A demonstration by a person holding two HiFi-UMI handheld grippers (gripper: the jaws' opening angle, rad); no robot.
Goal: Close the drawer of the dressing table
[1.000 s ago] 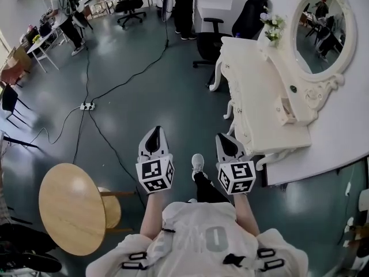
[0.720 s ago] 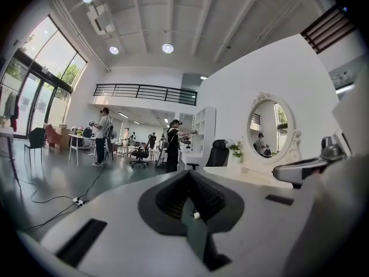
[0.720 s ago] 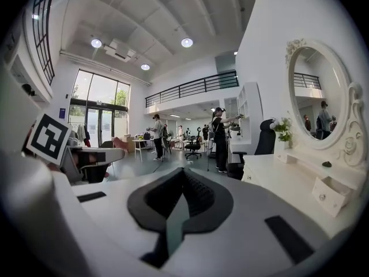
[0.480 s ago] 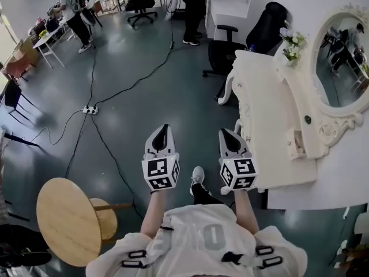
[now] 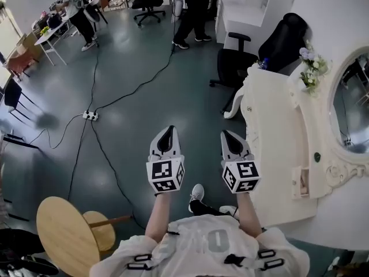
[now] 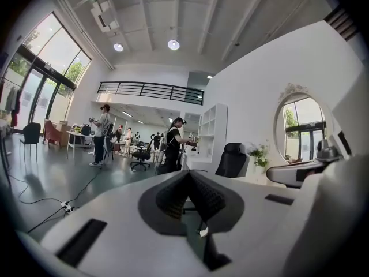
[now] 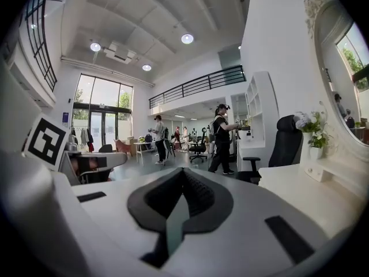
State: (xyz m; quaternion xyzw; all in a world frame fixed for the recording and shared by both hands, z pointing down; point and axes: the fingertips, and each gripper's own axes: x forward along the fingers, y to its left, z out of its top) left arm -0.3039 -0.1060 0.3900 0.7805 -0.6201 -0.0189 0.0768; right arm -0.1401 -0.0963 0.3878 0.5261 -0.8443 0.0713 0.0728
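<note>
Drawer (image 5: 300,182): small and white, set under the oval mirror's frame. It stands pulled out over the tabletop, at the right of the head view. It seems to hold something pale, too small to tell.
Dressing table (image 5: 271,149): white with curved legs, running along the right side of the head view.
Mirror (image 5: 353,114): oval in an ornate white frame, cut off by the picture's edge.
Flowers (image 5: 312,68): at the far end of the tabletop, beside the mirror.
Left gripper (image 5: 167,136): held level over the grey floor, with its jaws pressed together and nothing between them.
Right gripper (image 5: 230,138): beside the left one, close by the tabletop's front edge and well apart from the drawer. Its jaws are pressed together and empty.
Office chair (image 5: 245,62): black, beyond the far end of the dressing table.
Round wooden table (image 5: 60,235): lower left, behind the grippers.
Power strip (image 5: 89,115): on the floor, with cables running off it.
Background: people standing at desks across the room.
</note>
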